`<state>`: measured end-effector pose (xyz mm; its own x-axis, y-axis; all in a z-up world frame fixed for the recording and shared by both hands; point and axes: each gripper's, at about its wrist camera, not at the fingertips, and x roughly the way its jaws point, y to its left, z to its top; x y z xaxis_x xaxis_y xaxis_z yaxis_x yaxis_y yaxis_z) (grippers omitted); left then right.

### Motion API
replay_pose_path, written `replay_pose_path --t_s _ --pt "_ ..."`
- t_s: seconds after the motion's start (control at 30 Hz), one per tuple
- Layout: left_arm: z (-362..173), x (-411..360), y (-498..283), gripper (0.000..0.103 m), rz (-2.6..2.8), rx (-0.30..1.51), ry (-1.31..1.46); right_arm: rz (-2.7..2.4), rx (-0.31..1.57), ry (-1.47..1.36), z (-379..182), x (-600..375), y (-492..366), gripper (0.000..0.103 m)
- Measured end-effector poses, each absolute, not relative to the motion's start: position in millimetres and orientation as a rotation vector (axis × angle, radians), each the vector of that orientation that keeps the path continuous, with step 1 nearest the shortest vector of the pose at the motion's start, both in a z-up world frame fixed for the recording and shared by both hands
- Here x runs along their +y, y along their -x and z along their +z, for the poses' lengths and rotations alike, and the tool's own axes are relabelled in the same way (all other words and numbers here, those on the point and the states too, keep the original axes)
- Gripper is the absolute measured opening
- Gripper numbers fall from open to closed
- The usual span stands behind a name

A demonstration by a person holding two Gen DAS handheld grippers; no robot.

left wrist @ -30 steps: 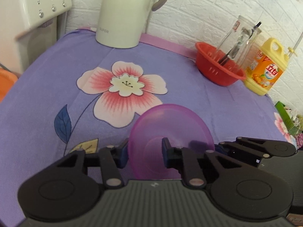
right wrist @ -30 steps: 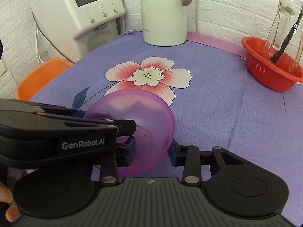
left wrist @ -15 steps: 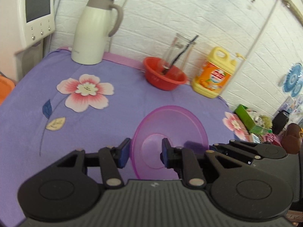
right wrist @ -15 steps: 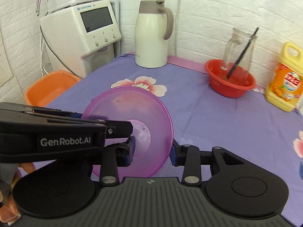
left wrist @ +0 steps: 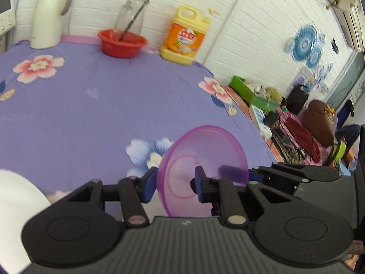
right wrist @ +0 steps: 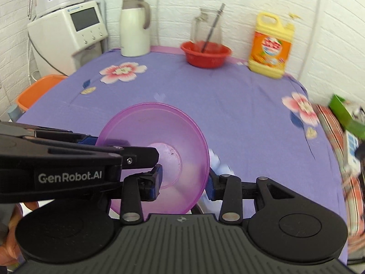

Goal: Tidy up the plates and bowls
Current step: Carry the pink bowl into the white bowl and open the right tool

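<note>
Two tongs on one purple bowl, carried above the tabletop.

The left tongs [left wrist: 175, 186] are clamped tight on the wall of the translucent purple bowl [left wrist: 203, 166], one pad outside and one inside; the bowl is tipped on edge, its opening facing away. The right tongs [right wrist: 184, 180] straddle the same bowl [right wrist: 157, 157] from the other side, and their jaws are opening, the right pad just off the rim. The bowl hangs over the purple flowered cloth on the tabletop [right wrist: 205, 96], near its front edge. At the back stand a white jug [right wrist: 135, 28], a red basin [right wrist: 206, 53] and a yellow detergent bottle [right wrist: 271, 44]. A white rounded object [left wrist: 16, 207] shows at lower left.
</note>
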<state>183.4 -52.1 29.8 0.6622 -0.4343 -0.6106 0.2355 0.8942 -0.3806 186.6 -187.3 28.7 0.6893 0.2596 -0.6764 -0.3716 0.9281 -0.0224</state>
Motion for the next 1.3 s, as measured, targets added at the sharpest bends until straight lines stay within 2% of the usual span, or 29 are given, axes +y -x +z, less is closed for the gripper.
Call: replay_pose_path --t_s 0.43,0.47,0.53,0.57,0.6,0.73,0.8,1.07,1.17,1.3 --pt "6 -40 -170 0.018 -0.395 0.805 0.261 0.392 0.734 0.178 0 -185 -159 0.070" --pt "6 -39 -171 0.021 -0.400 0.801 0.261 0.392 0.730 0.180 0 -186 -158 0.069" --pt "9 -36 -171 0.038 -0.385 0.789 0.252 0.392 0.717 0.166 2 -189 -156 0.073" --pt "11 -34 -171 0.055 -0.373 0.775 0.252 0.390 0.707 0.155 4 -192 -155 0.075" --pt "14 -32 -169 0.061 -0.374 0.757 0.252 0.387 0.697 0.146 6 -195 -155 0.076" --pt "24 -27 -164 0.067 -0.392 0.719 0.250 0.381 0.662 0.102 15 -207 -152 0.097" --pt "28 -24 -160 0.071 -0.384 0.691 0.251 0.383 0.643 0.062 18 -213 -149 0.101" --pt "27 -24 -147 0.073 -0.370 0.656 0.201 0.343 0.569 -0.063 7 -224 -127 0.103" --pt "22 -14 -127 0.073 -0.330 0.575 0.246 0.296 0.537 -0.086 -3 -226 -109 0.103" --pt "16 -17 -130 0.073 -0.315 0.594 0.198 0.274 0.554 -0.057 -11 -224 -106 0.103"
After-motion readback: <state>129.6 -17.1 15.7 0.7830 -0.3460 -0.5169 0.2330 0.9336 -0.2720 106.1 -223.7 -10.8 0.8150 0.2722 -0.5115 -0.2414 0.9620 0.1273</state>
